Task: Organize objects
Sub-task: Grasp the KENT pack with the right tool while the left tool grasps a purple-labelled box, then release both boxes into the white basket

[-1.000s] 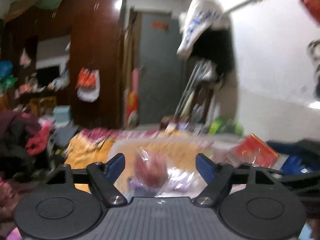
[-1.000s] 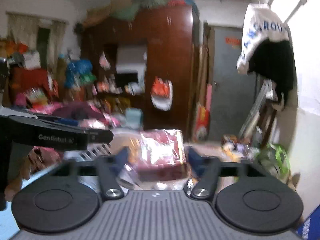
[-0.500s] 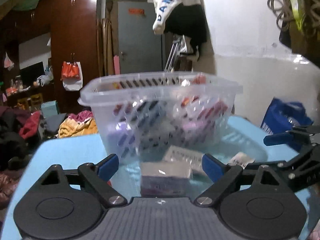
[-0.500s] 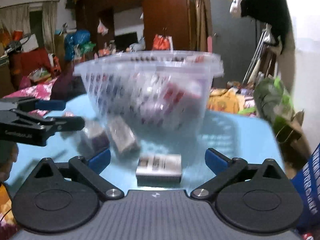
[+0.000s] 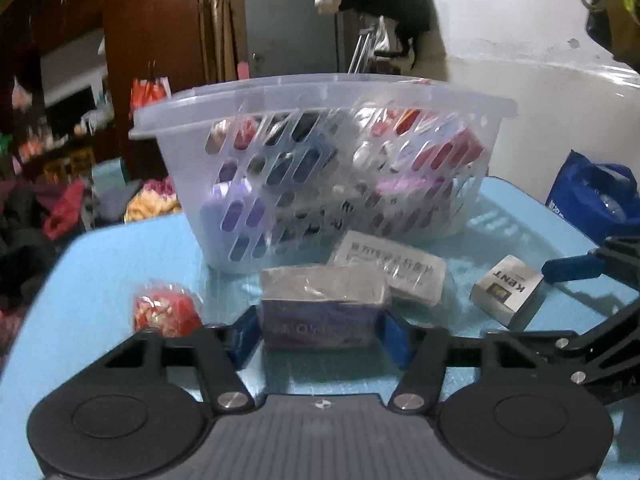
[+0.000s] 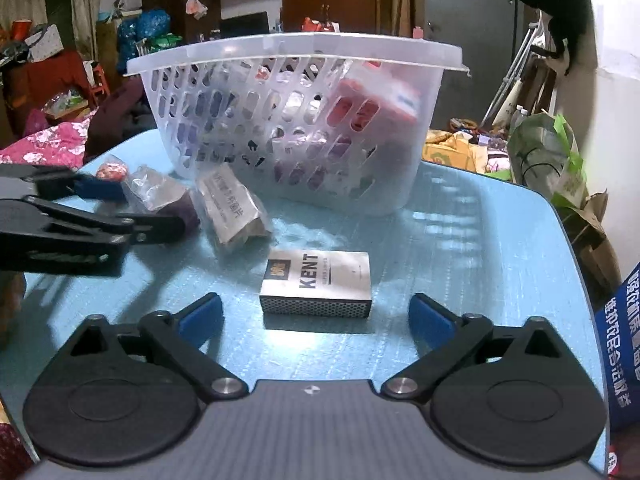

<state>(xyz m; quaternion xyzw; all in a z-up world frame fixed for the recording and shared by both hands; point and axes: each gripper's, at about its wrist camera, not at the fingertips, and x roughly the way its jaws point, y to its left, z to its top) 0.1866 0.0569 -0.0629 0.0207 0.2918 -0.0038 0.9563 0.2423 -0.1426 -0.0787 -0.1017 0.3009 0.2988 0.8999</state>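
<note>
— Left tool [image 5: 320, 330]: how is it seen?
— It is seen low over the blue surface [image 5: 120, 264], with a purple packet [image 5: 320, 312] set between its blue pads. The jaws have just been closing; the pads are seen right against the packet's ends, though a firm pinch cannot be told.
— And the right tool [image 6: 316, 314]?
— It is held spread wide, having also just been narrowing. A silver Kent box [image 6: 318, 284] is found lying flat ahead of the pads, untouched by them.
— Where is the rest placed?
— A clear basket [image 5: 320, 92], filled with packets, is set farther back. A wrapped grey packet [image 5: 396, 270] is laid between basket and purple packet, and a red wrapped ball [image 5: 166, 312] is seen at the left.
</note>
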